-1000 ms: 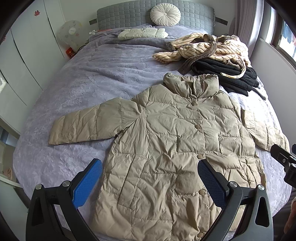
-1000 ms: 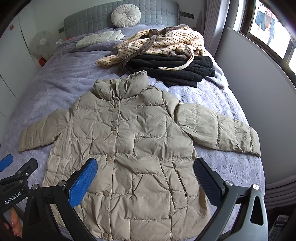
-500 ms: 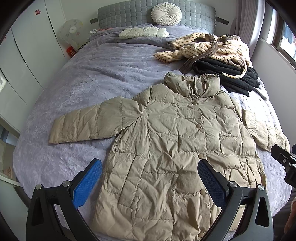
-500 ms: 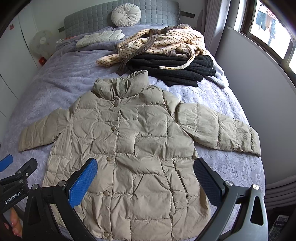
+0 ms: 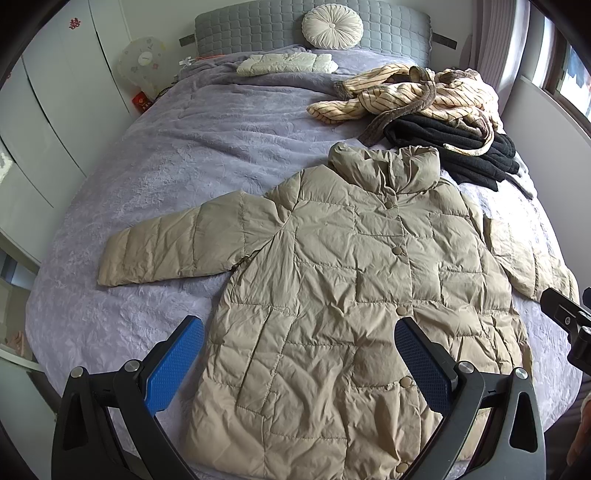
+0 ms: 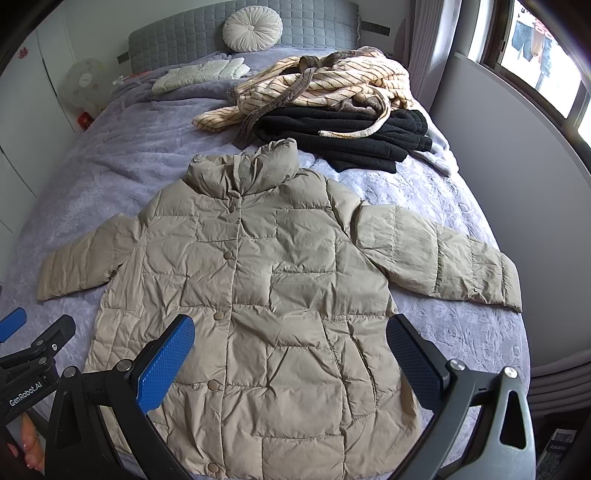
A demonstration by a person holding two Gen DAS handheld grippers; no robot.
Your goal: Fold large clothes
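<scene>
Left tool point(image 5: 299, 362): fingers spread wide, nothing held, hanging over the lower left part of the coat. Right tool point(image 6: 290, 360): likewise spread wide and empty, over the lower right part, hem side.

Item: beige quilted puffer coat point(image 5: 354, 280), laid flat front-up on the bed, snaps closed, collar toward the headboard, both sleeves stretched out to the sides. No fold made yet.

Risks, as judged:
- Slick, air-filled shell; a shallow pinch may slip off or catch only the top layer, so the back stays behind and the fold skews.
- Right sleeve cuff point(image 6: 506, 284) lies near the bed's edge; a careless drag could pull it over the side.
- Padding is springy; a folded sleeve may reopen once let go.
- Collar lies just beside the black garment point(image 6: 354, 136); lifting the coat upward could snag that pile.

Bed point(image 5: 207, 147): lilac textured cover, soft, some wrinkles. On it, far side: striped cream robe point(image 6: 325, 85) atop the black garment, and a folded white item point(image 5: 286, 63) near the headboard.

Room: grey quilted headboard point(image 5: 258, 26) with round cushion point(image 5: 331, 23); white wardrobe doors left; fan point(image 5: 142, 62); window right.
</scene>
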